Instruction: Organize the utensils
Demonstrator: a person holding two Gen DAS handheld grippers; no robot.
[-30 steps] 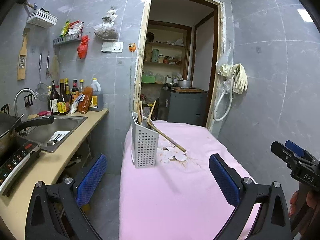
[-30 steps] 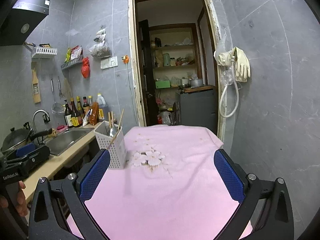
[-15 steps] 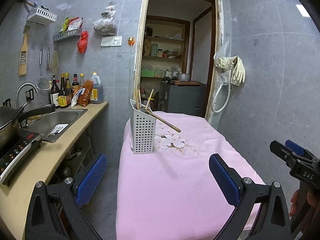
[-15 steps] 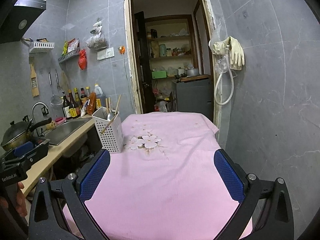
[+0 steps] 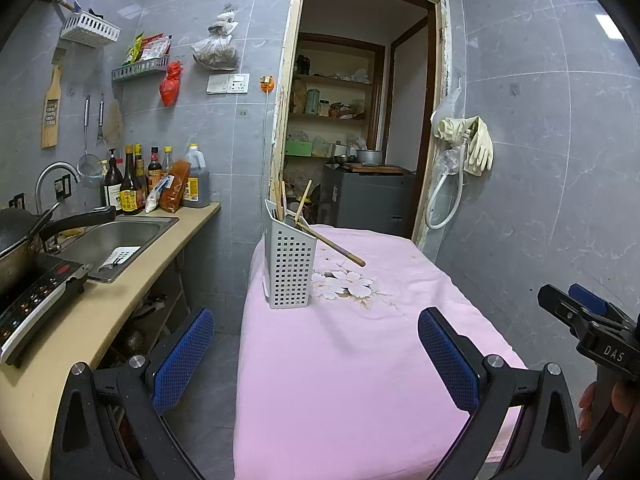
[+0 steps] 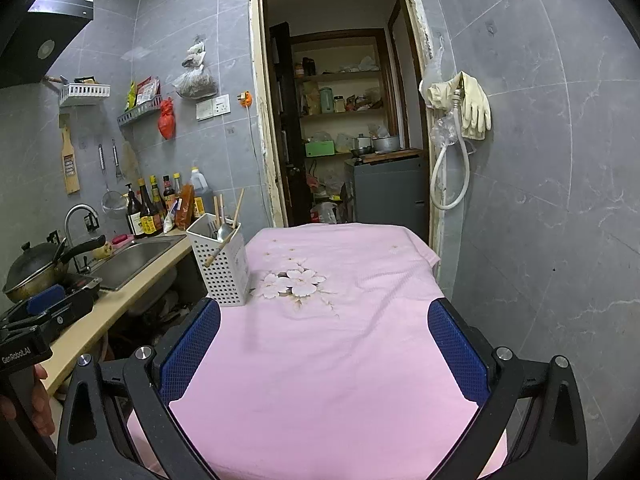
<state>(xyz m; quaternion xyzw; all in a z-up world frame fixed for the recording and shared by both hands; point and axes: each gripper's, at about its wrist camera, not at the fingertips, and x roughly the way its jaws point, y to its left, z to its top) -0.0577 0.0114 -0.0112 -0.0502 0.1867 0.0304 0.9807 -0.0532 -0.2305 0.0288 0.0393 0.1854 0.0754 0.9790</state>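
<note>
utensil holder (image 5: pixel 289 264) on pink cloth (image 5: pixel 360 360) | sink (image 5: pixel 116 236) left | both jaws spread, empty

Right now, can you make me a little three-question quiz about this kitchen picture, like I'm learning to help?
1. True or false: the left gripper is holding a spoon.
2. What does the white utensil holder stand on? A) the sink B) the pink tablecloth C) the floor
3. Fill in: the long wooden utensil leans out over the holder's ____.

Key: 1. False; both it and the right gripper are open and hold nothing. 2. B. 3. Rim.
</note>
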